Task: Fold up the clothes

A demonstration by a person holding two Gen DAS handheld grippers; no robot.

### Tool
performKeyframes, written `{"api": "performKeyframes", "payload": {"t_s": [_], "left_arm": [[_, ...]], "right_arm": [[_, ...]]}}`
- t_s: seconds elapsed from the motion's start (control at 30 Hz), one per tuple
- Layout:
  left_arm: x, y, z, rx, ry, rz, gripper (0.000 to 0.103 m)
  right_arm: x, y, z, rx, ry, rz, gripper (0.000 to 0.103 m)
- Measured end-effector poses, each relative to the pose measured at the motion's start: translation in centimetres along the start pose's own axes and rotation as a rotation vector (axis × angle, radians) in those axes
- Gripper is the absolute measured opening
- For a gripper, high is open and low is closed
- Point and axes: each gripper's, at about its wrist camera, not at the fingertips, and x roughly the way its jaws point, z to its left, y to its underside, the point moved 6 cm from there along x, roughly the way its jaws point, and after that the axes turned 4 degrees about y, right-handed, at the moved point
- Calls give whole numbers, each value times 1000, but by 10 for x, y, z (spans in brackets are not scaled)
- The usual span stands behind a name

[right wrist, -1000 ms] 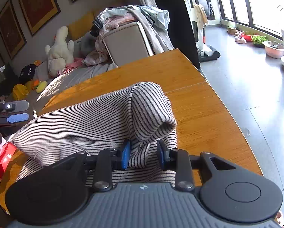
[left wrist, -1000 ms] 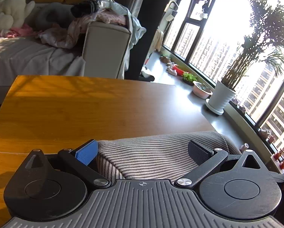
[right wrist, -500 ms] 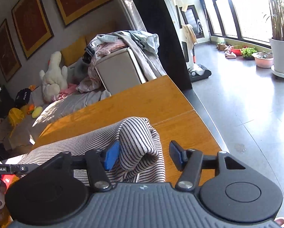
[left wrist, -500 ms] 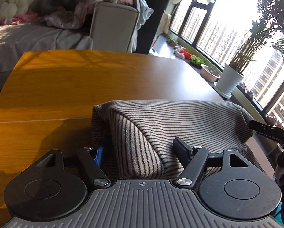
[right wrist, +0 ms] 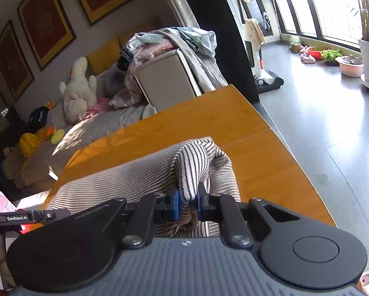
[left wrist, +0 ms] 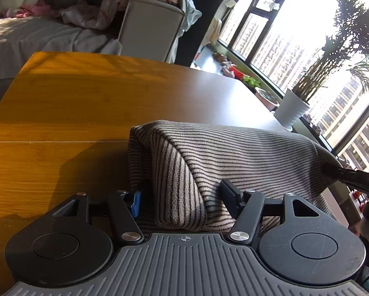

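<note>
A grey-and-black striped garment (left wrist: 233, 153) lies bunched on the wooden table (left wrist: 61, 123). My left gripper (left wrist: 183, 197) straddles a thick fold at the garment's left end. Its jaws are closing, and a dark gap still shows between the blue pad (left wrist: 136, 202) and the cloth. In the right wrist view, my right gripper (right wrist: 188, 204) is closing on a narrow raised fold of the striped garment (right wrist: 194, 162), with both blue pads pressing on it. The right gripper's finger tip (left wrist: 357, 177) shows at the garment's far right end. A finger of the left gripper (right wrist: 24, 217) shows at the left edge.
Beyond the table stands a sofa (left wrist: 149, 24) with a pile of loose clothes (right wrist: 172, 42) on its arm and a plush toy (right wrist: 78, 91) on its seat. A white plant pot (left wrist: 291, 109) stands by the windows. The table's right edge (right wrist: 295, 162) drops to grey floor.
The left gripper came down over the garment's end and its jaws narrowed around the fold. The right gripper's jaws widened, then closed tight on a thinner fold.
</note>
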Motion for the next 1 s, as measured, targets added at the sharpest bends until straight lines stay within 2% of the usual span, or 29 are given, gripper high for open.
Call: {"api": "performKeyframes", "payload": {"t_s": [0.03,0.1,0.23,0.37,0.47,0.57,0.67,0.87,1.0], "left_arm": [[-1,0,0,2,2,2,66],[-4,-1,-1,7,6,3,67],[-8,-3,-7,-3,35,5,69],[-1,1,-11,-23,55,24,70],[10,4,-10,-32,56,36,68],[19,1,-8,-23,50,16,66],[31,-11,-4,-21,41,-6,60],[62,-49,16,-35,11,-39,57],[73,-68,31,-54,2,-53,57]], "right_arm": [[3,6,-4,10,12,15,13],[5,12,-10,34,28,22,21],[1,14,-11,69,1,19,36],[0,21,-7,79,-55,25,58],[12,26,1,33,-53,38,58],[28,20,17,-81,-6,34,45],[52,5,26,-131,15,34,41],[108,-36,40,-173,49,20,40],[127,-48,51,-223,67,18,40]]}}
